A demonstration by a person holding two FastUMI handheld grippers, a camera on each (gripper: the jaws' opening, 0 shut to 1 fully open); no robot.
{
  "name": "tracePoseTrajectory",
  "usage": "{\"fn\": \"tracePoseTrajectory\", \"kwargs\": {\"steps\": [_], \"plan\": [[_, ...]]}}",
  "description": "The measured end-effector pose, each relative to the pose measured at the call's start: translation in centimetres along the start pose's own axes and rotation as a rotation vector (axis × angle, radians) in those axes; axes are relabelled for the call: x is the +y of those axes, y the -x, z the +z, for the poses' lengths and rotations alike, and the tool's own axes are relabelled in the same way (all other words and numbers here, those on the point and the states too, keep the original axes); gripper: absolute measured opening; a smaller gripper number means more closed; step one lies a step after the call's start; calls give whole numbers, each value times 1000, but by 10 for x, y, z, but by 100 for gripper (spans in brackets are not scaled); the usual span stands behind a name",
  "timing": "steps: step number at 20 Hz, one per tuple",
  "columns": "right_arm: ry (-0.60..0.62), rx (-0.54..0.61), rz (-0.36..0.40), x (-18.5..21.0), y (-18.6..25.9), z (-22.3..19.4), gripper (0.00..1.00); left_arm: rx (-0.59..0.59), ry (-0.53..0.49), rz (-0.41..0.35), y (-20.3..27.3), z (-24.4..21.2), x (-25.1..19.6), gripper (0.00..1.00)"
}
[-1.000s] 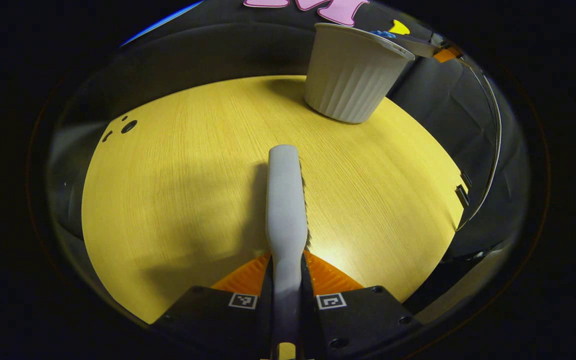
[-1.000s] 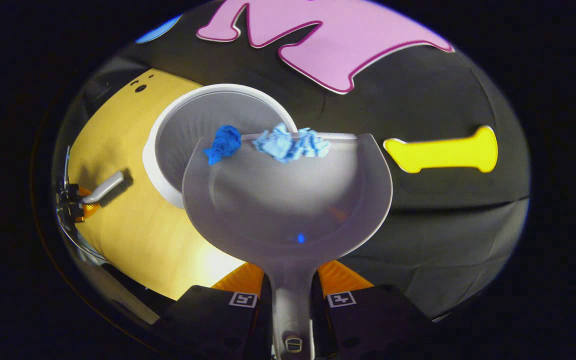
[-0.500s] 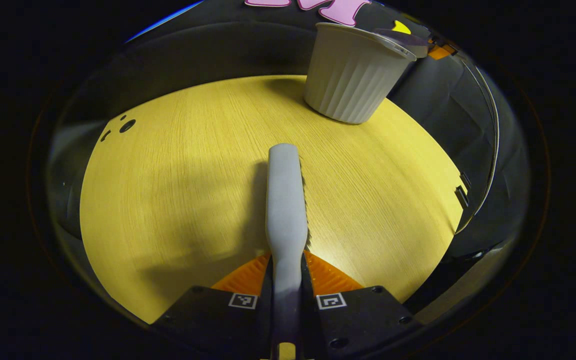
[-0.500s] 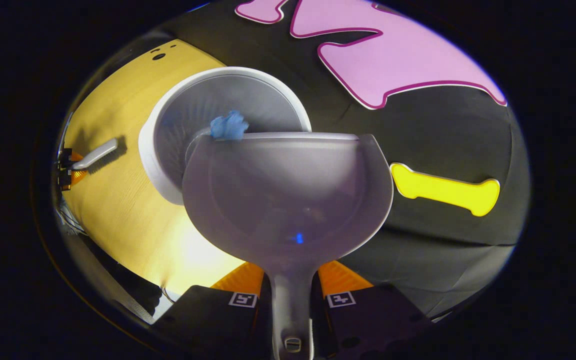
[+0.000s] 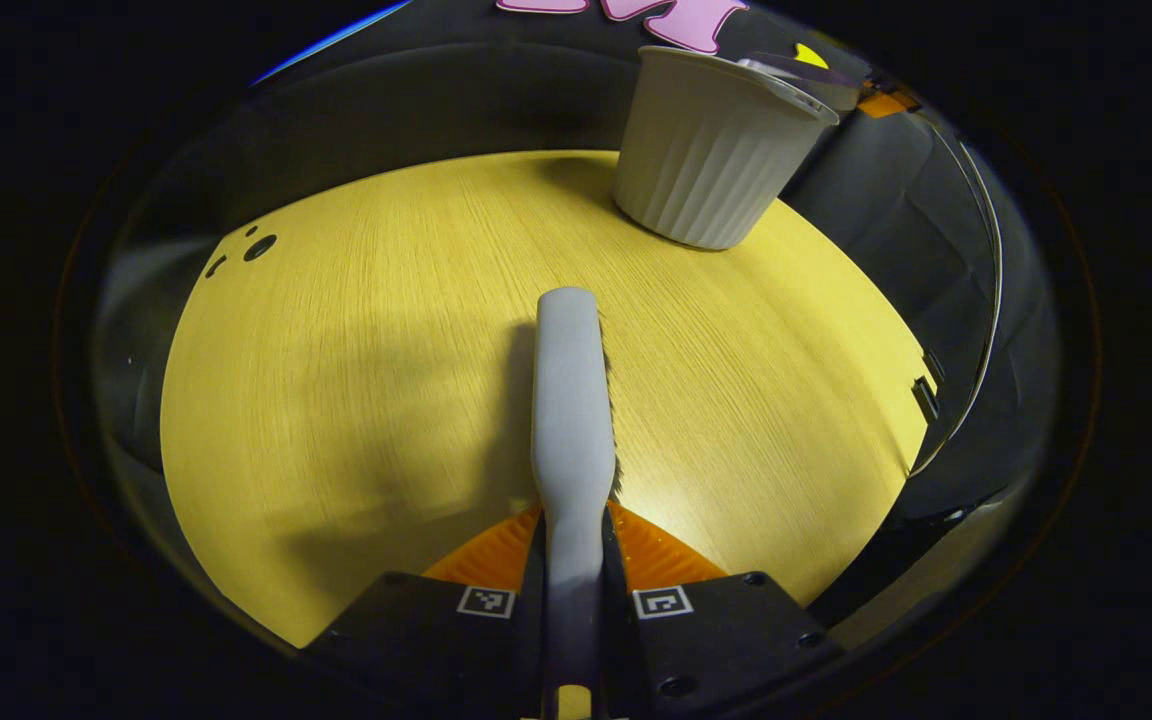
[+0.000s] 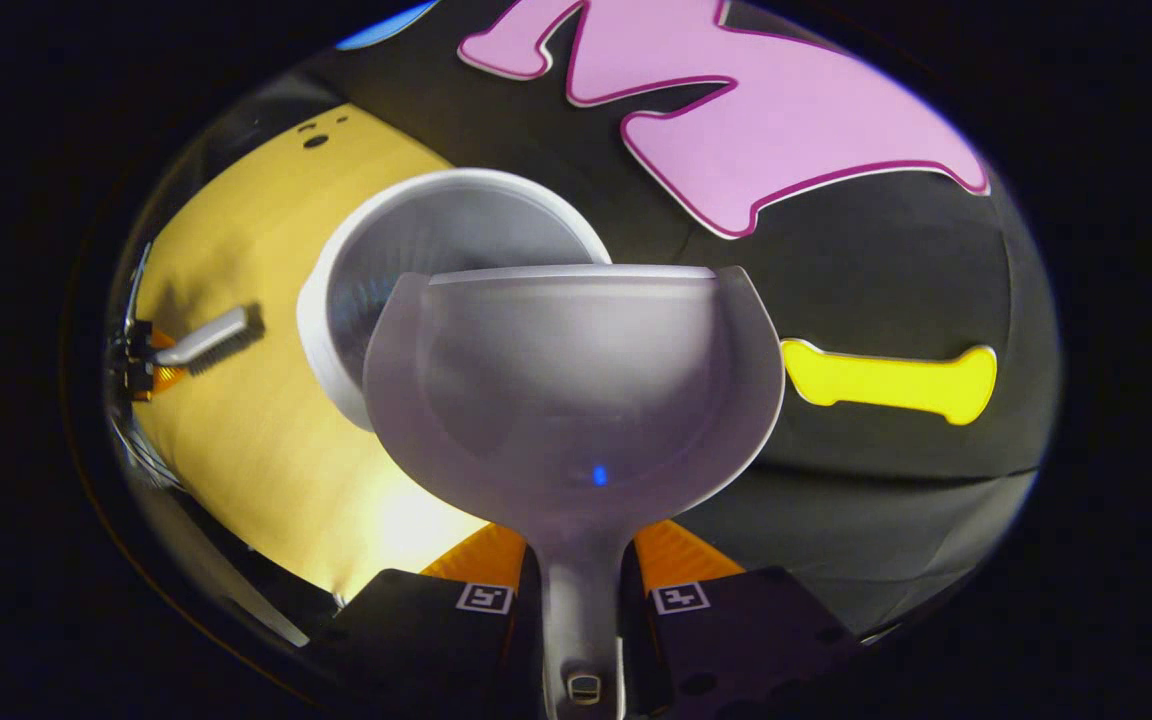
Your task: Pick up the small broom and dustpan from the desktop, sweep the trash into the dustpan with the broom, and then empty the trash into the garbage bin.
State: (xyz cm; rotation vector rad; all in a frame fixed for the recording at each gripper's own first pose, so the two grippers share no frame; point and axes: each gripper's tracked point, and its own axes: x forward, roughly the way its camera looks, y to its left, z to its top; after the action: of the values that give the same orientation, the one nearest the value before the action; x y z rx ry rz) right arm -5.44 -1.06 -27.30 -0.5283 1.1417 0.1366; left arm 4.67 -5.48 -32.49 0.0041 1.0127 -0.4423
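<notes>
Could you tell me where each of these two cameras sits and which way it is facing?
Left gripper view: rides the left gripper, looking along the broom over the desktop toward the garbage bin.
Right gripper view: rides the right gripper, looking over the dustpan into the bin.
Shared: bin, desktop, broom.

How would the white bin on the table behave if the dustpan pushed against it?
The bin looks like thin ribbed plastic, so probably light and easy to slide. It is narrower at its base, so the dustpan pushing at the rim might tip it.
</notes>
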Motion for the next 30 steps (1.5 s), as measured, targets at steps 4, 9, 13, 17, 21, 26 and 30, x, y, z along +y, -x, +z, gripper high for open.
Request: {"fn": "tracePoseTrajectory", "kwargs": {"steps": [4,9,13,17,21,26,30], "plan": [[-99,-92,53,6,19,-4,35,0,5,13,0,0,1,29],[-195,-198,150,30,58,-25,35,-1,19,32,2,-1,2,30],[-221,-247,198,58,81,-55,36,1,29,56,3,-2,4,29],[-250,-259,292,115,86,-93,35,1,42,87,4,-3,6,29],[-255,-222,365,174,71,-131,31,2,66,111,10,-7,8,28],[-300,-174,443,244,32,-164,35,9,76,148,11,-9,10,30],[-301,-137,423,277,-19,-179,35,12,74,173,10,-10,8,30]]}}
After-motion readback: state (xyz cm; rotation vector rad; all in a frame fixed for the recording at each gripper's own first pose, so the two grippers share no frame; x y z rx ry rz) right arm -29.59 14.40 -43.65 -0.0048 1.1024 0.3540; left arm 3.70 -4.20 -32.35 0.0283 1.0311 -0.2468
